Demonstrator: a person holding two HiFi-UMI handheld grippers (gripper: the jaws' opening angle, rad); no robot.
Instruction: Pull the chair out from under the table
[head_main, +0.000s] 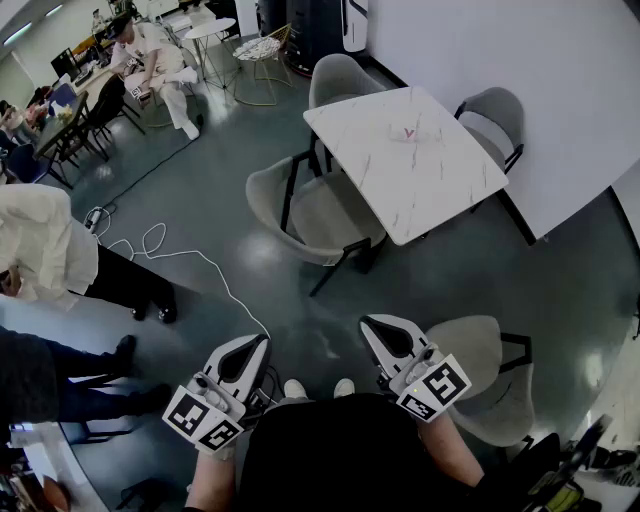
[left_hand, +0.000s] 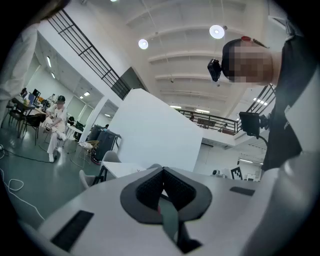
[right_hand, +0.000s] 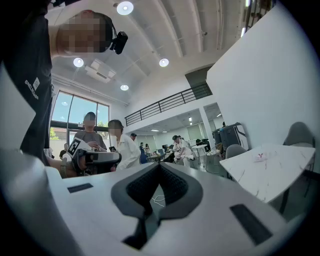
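Red Y-like mark on small card (head_main: 407, 132), white table (head_main: 440, 190); otherwise nothing legible.

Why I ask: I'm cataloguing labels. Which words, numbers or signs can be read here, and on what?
"Y", red, seemingly: small white card on the table.
White print on a black sleeve: too small to read.
Marker cubes: black-and-white square patterns, no letters.

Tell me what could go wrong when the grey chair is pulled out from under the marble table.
1. The white cable lies on the floor ahead of the person's feet, left of the grey chair; feet or chair legs may catch it.
2. A second chair stands close at the person's right and could be bumped.
3. The left gripper and the right gripper have jaws shut; they must open first.
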